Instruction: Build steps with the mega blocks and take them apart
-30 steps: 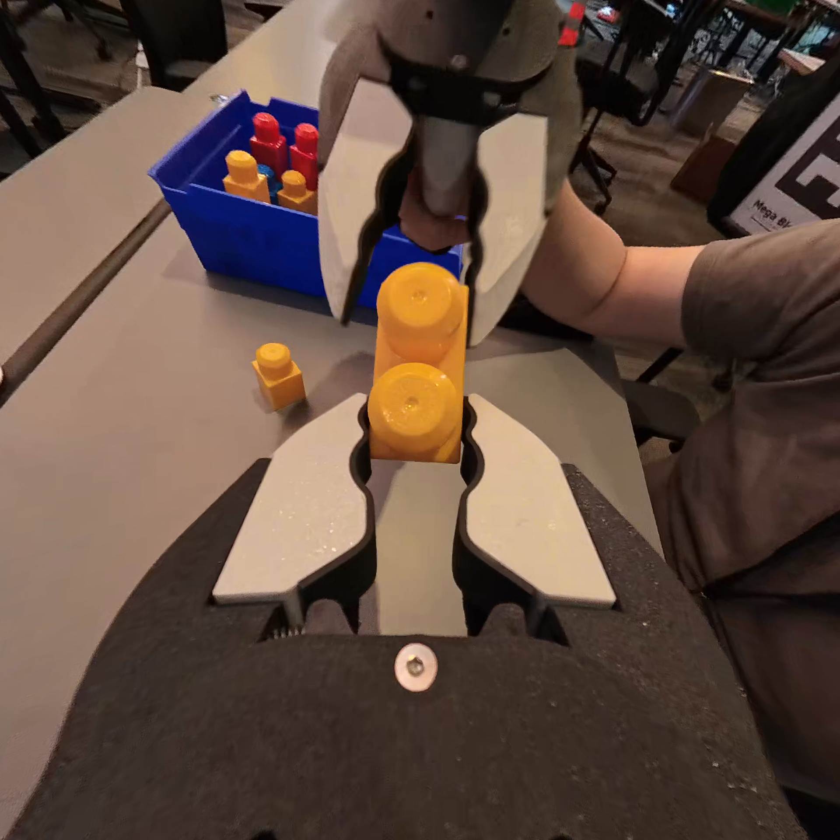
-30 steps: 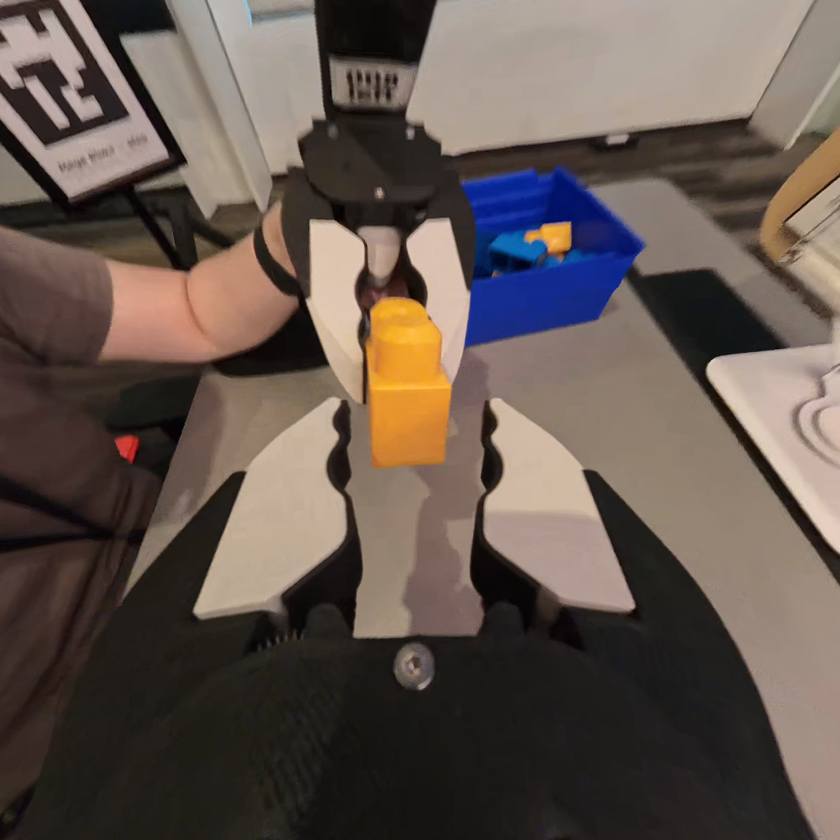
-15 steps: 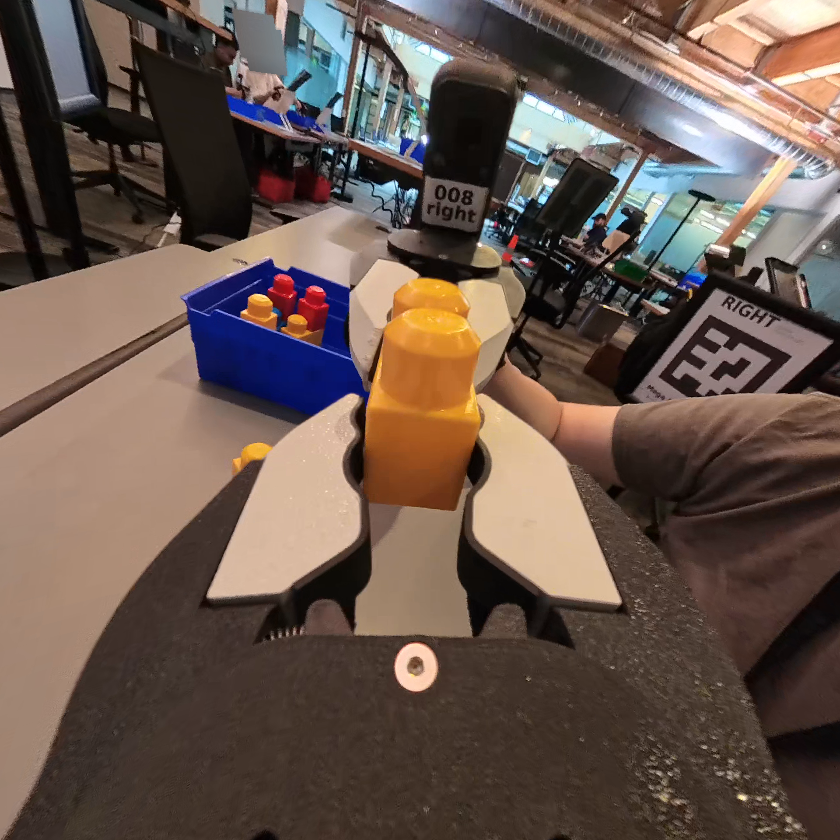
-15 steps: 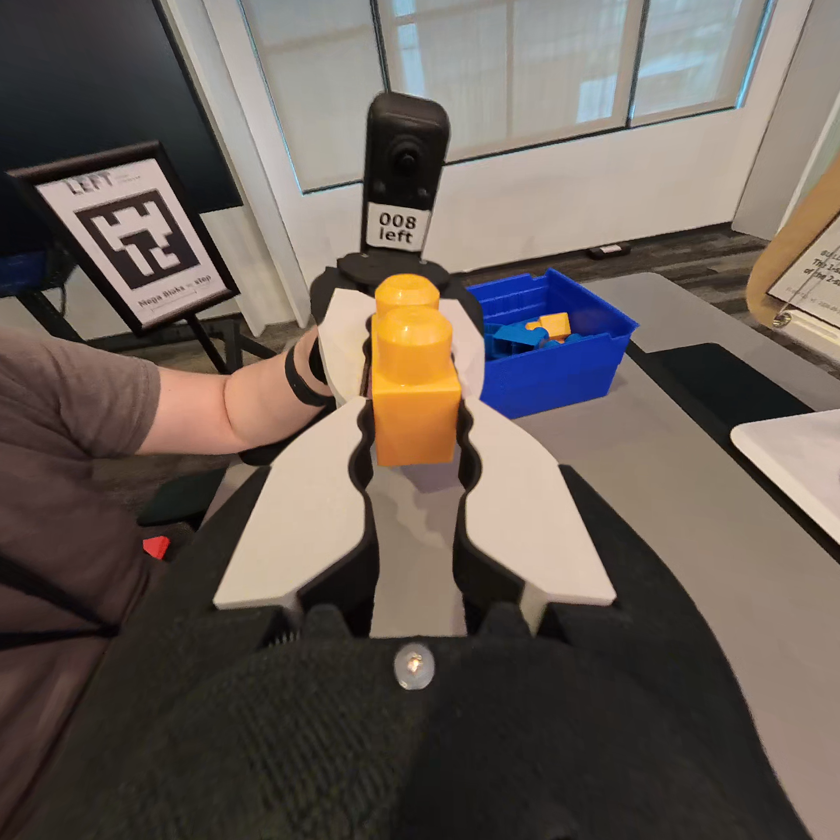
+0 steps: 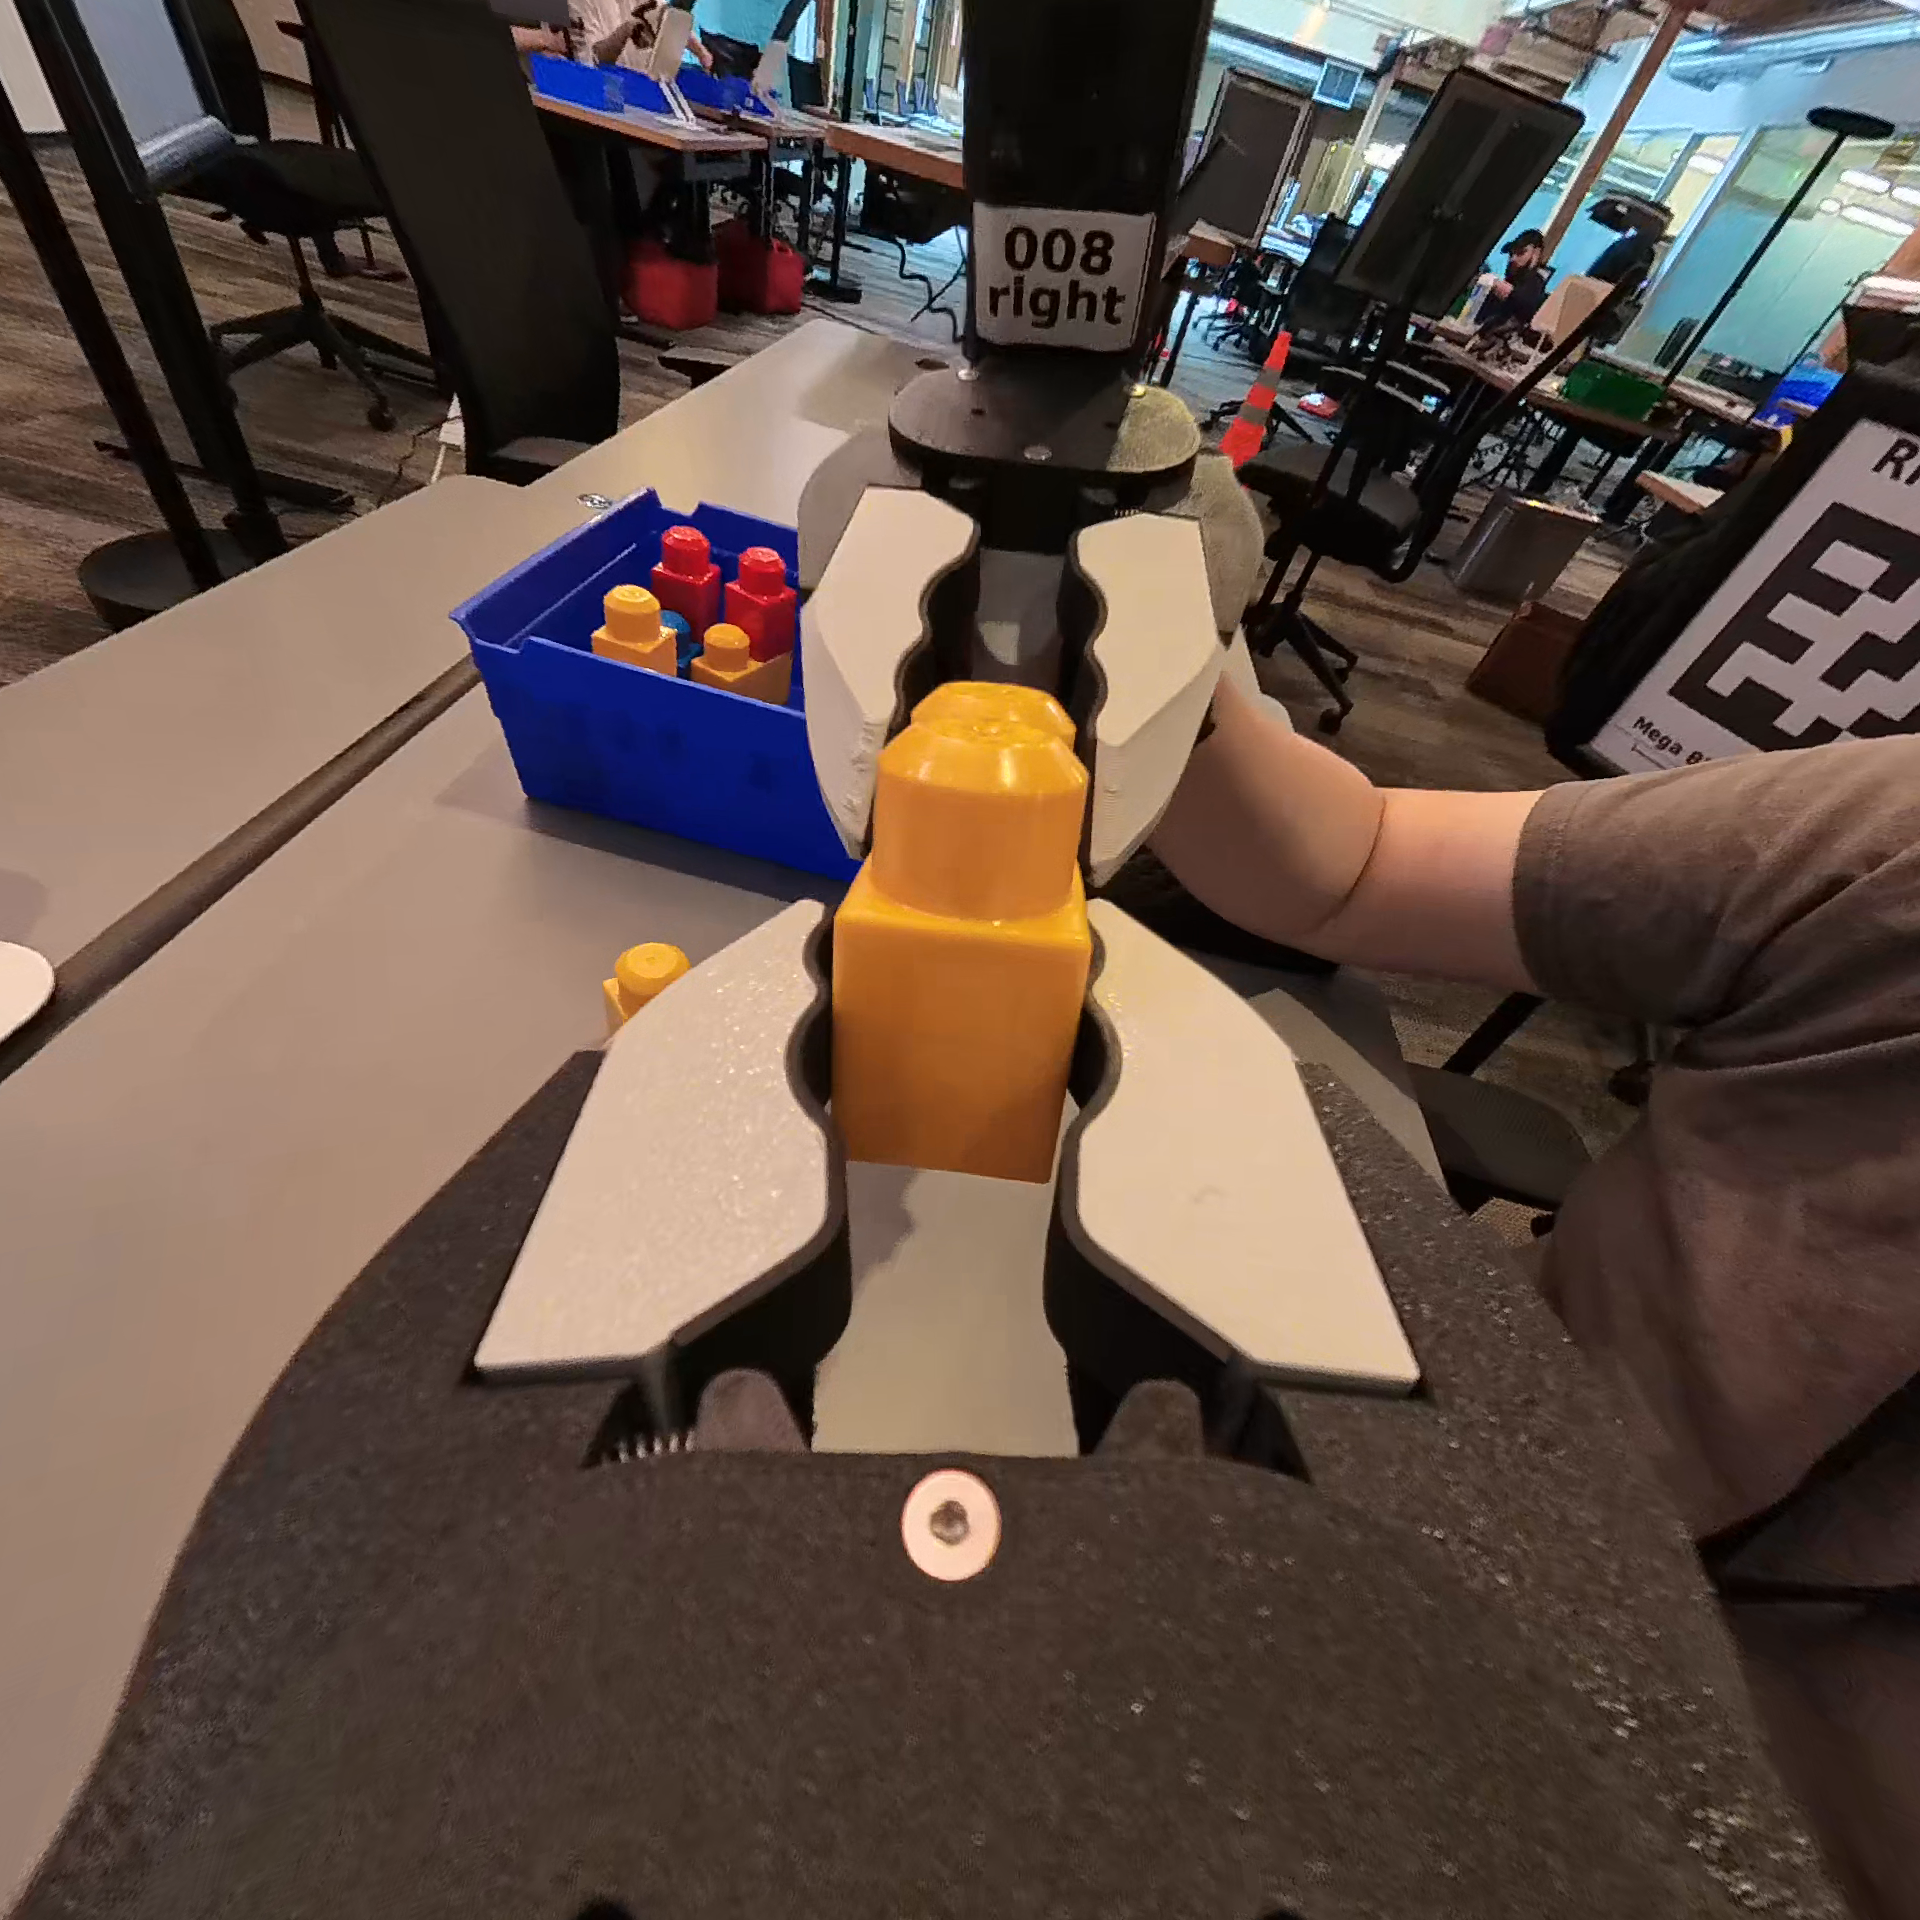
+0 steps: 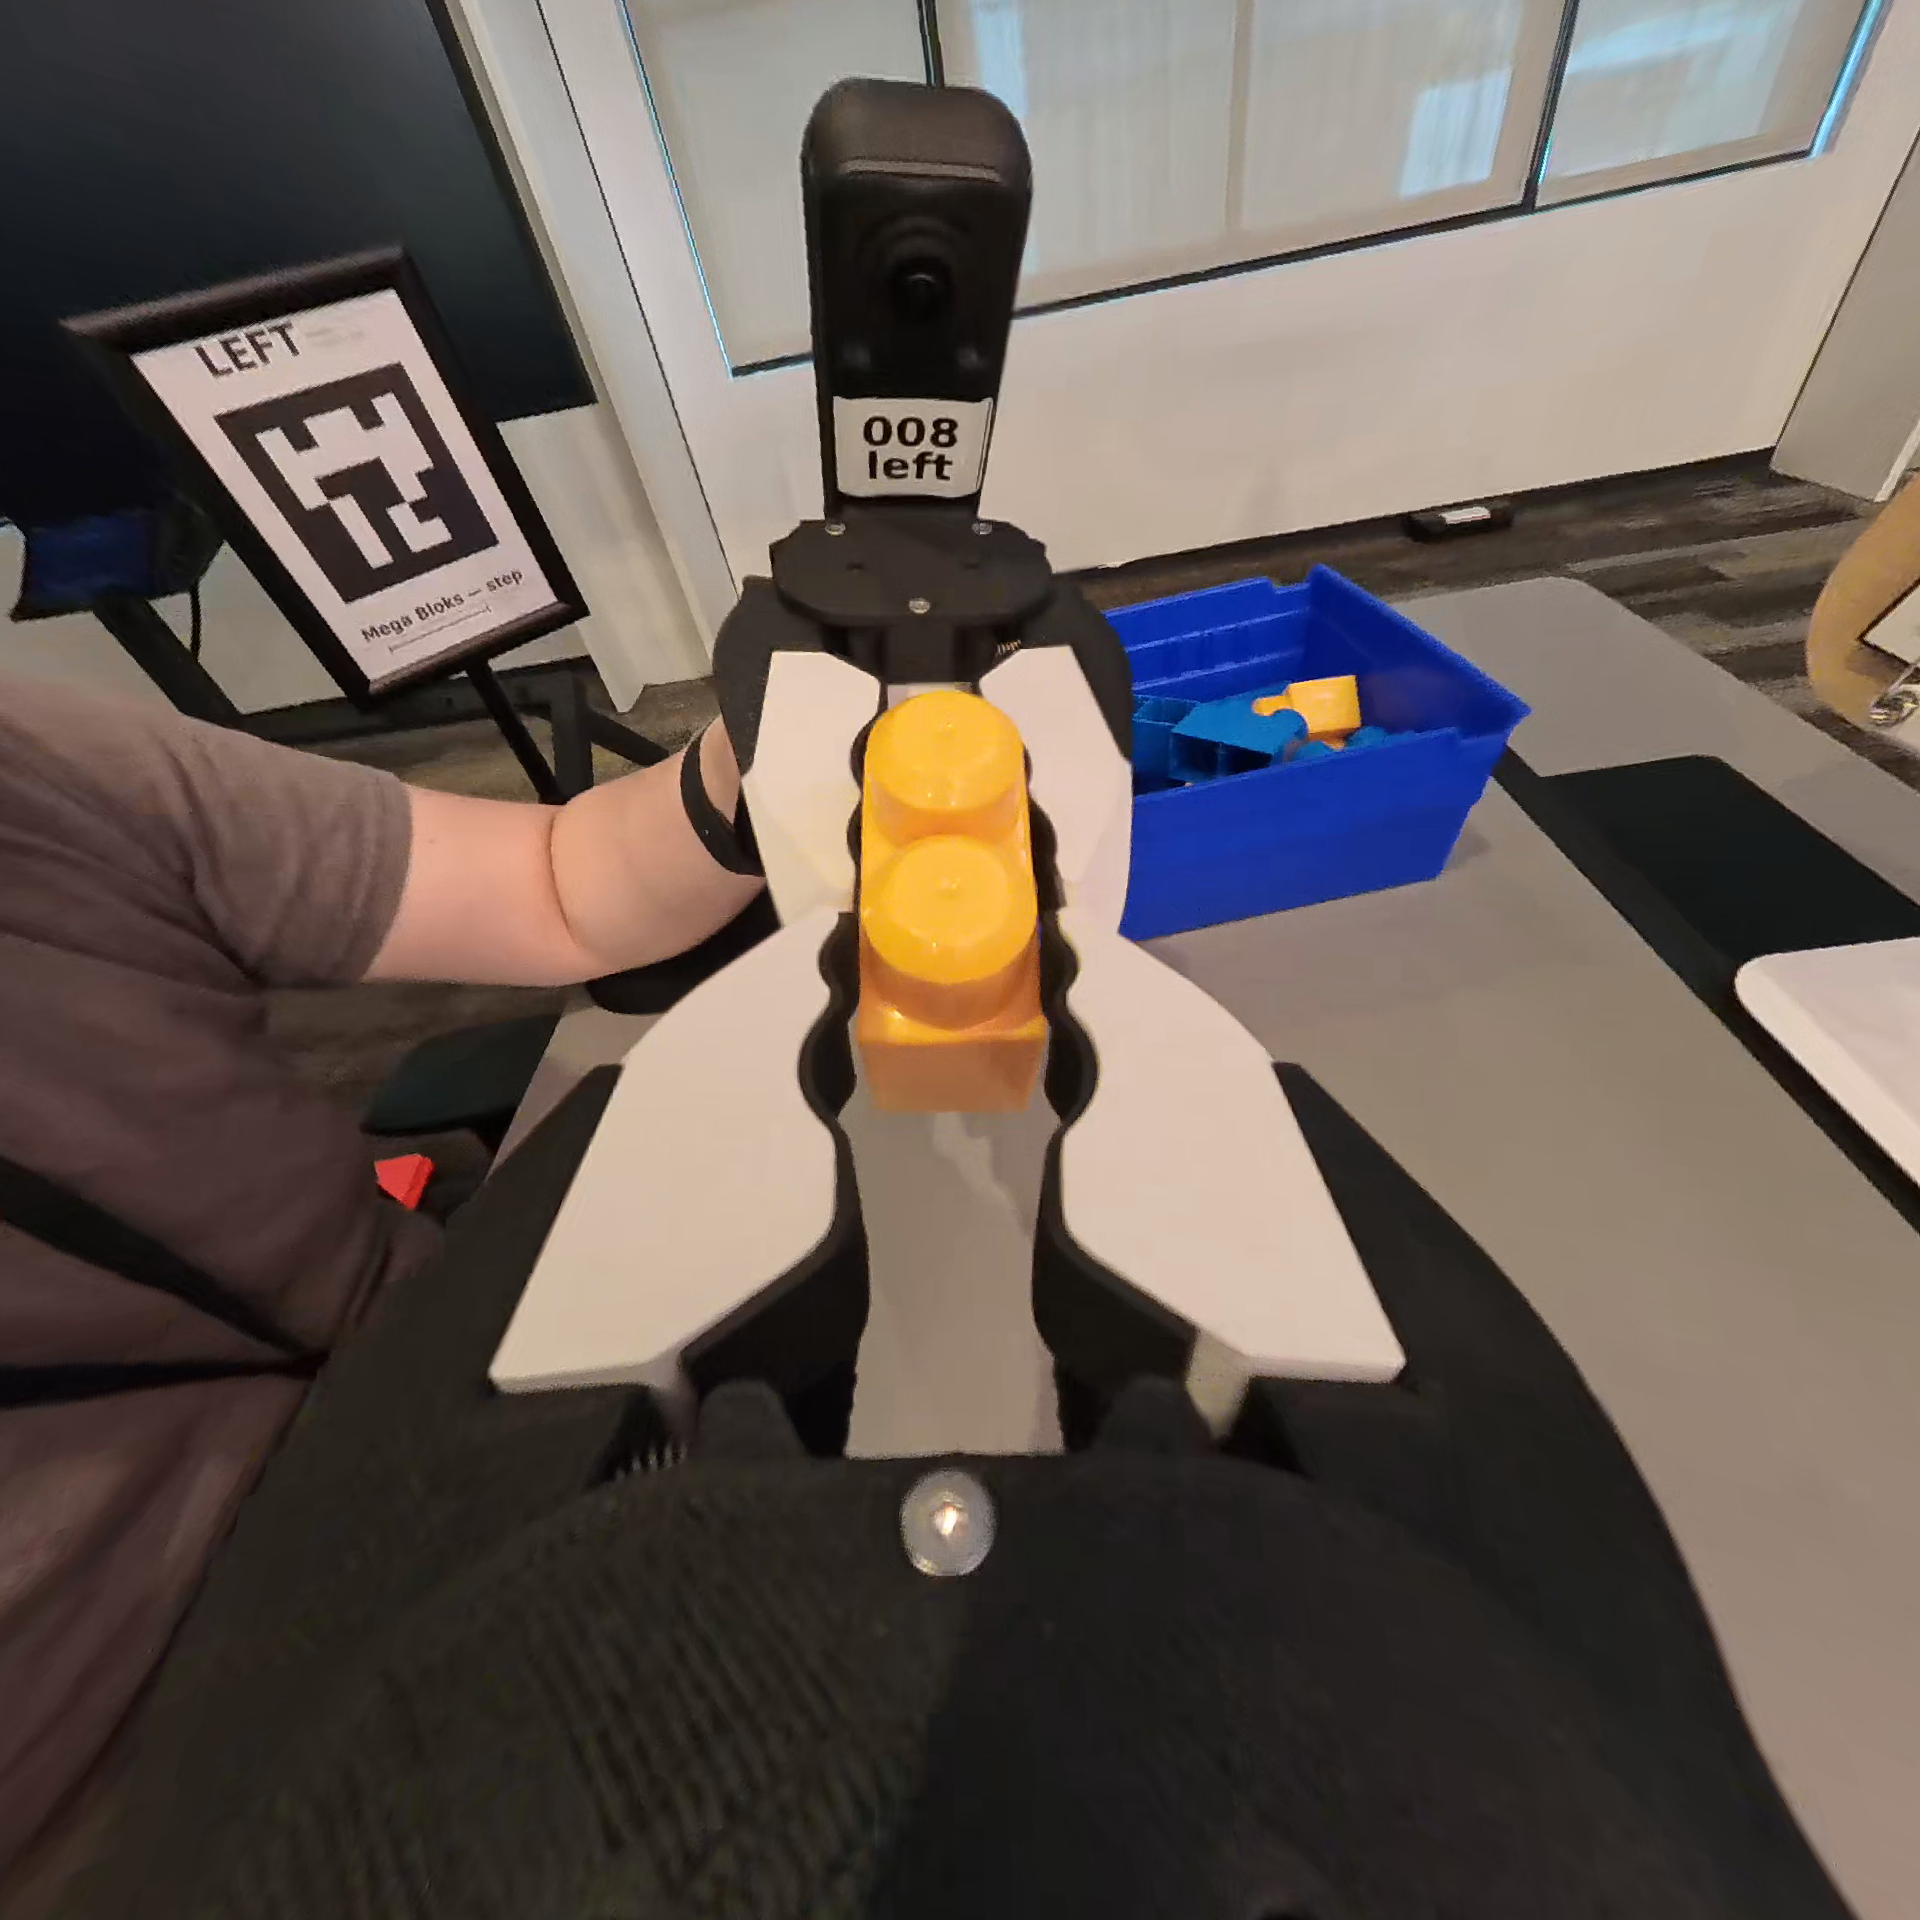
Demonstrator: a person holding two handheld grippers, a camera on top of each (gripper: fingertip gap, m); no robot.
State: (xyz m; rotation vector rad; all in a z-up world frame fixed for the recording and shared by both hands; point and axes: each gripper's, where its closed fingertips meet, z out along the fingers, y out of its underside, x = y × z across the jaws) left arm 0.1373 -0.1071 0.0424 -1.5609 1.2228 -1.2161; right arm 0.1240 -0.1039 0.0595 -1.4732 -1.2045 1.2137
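Left gripper (image 5: 961,997) is clenched on the near end of one two-stud yellow block (image 5: 961,997), held above the grey table (image 5: 260,1091). Right gripper (image 6: 945,997) grips the same block's far end from the opposite side. One small yellow block (image 5: 639,982) lies on the table, left. One blue bin (image 5: 634,727), far left, holds two red and two yellow blocks. Office chairs and desks stand beyond.
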